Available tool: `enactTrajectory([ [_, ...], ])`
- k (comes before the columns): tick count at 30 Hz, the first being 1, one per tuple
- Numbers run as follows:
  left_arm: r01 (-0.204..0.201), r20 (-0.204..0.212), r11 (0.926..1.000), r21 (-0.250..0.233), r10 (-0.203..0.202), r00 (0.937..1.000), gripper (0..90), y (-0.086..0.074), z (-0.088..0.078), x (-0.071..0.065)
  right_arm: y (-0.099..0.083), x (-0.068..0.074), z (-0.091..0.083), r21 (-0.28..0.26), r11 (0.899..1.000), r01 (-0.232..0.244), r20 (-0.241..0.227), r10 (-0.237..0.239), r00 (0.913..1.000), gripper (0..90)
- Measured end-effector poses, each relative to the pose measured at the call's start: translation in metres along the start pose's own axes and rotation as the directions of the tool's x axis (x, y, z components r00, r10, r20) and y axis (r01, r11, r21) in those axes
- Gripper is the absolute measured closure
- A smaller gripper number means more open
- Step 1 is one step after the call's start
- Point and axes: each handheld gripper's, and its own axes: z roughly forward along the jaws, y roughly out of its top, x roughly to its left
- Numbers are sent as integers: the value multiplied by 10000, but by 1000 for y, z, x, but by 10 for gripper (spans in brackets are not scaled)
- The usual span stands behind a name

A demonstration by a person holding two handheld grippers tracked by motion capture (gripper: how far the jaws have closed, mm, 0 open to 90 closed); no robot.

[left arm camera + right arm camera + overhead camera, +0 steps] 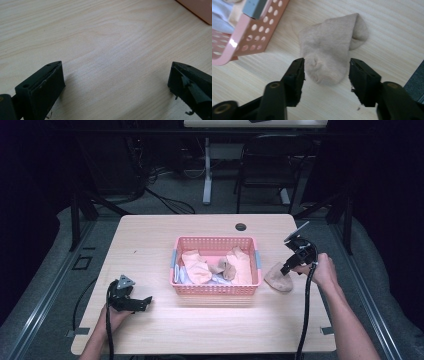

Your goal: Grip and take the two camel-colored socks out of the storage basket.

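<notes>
A beige sock lies crumpled on the wooden table, just right of the pink basket. My right gripper points down at it from the right. In the right gripper view the sock has its near end between the two black jaws of that gripper, which stand apart and do not press on it. My left gripper rests low at the table's front left, jaws wide apart. In the left gripper view, that gripper has just bare wood between its jaws.
The pink basket holds several pale pink, beige and white cloth pieces. A corner of the basket shows in the left gripper view. A cable hole sits near the table's far edge. A chair stands behind the table.
</notes>
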Motion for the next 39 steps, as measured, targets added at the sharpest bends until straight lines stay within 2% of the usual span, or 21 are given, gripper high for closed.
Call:
enactTrajectory([
  [6,-5,-1,10000,3,5,10000,4,0,0,0,2,8,-12,-441,9989,145,-77,-149,9999,298],
  [9,1,1,10000,0,-1,10000,4,0,0,0,6,13,-21,-478,9981,393,-161,-401,9991,198],
  [10,3,0,10000,-1,-3,10000,4,0,0,0,6,16,-23,-668,9973,309,-51,-313,9995,151],
  [11,3,0,10000,-1,-3,10000,4,0,0,0,8,18,-26,-674,9968,422,-3,-423,9991,134],
  [12,3,2,10000,3,-3,10000,4,0,0,0,9,22,-29,-981,9944,394,3,-395,9992,112],
  [16,3,-1,10000,1,-3,10000,4,0,0,0,16,35,-39,-1214,9892,824,42,-825,9966,32],
  [21,6,-1,10000,-1,-6,10000,4,0,0,0,27,58,-43,-1360,9824,1279,-16,-1293,9916,0],
  [24,0,5,10000,4,0,10000,4,0,0,0,34,70,-42,-1554,9768,1472,-299,-1536,9877,0],
  [33,-10,8,10000,8,10,10000,4,0,0,0,51,97,-36,-1923,9620,1940,-561,-2081,9765,0],
  [39,-24,20,10000,2,24,10000,5,0,0,0,61,109,-28,-1861,9595,2115,-770,-2289,9704,0],
])
